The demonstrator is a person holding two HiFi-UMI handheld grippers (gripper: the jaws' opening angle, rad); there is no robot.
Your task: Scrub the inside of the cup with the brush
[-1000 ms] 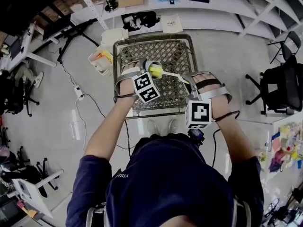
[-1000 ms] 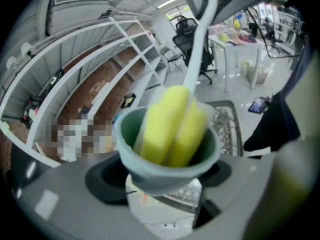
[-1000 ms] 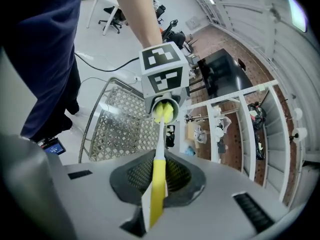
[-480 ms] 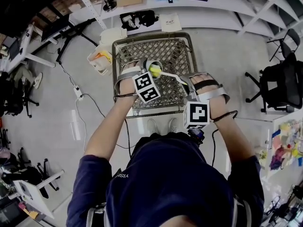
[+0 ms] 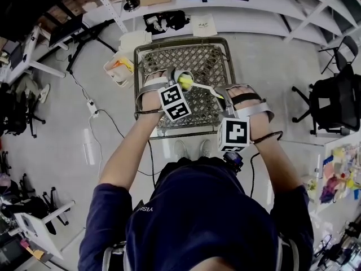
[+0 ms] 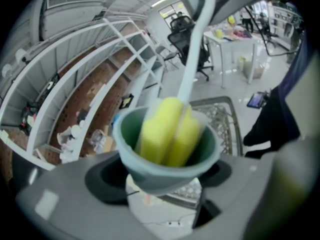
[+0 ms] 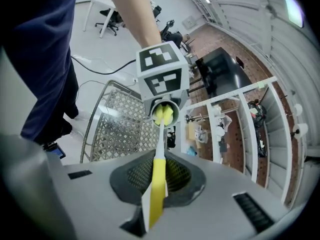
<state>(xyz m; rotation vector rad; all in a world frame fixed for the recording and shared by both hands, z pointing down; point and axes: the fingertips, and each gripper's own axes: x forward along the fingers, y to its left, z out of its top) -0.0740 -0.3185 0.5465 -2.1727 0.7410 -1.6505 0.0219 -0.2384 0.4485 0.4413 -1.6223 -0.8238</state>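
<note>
The left gripper [image 6: 162,178] is clamped on the base of a small grey-green plastic cup [image 6: 147,168], with its mouth turned toward the right gripper [image 7: 157,181]. That gripper's jaws are closed on the yellow-and-white handle of a long sponge brush [image 7: 159,149]. The brush's yellow foam head [image 6: 167,131] sits inside the cup. Only the head view shows both above a grey wire-mesh table [image 5: 208,61], and only the left gripper view shows the foam nearly filling the cup.
</note>
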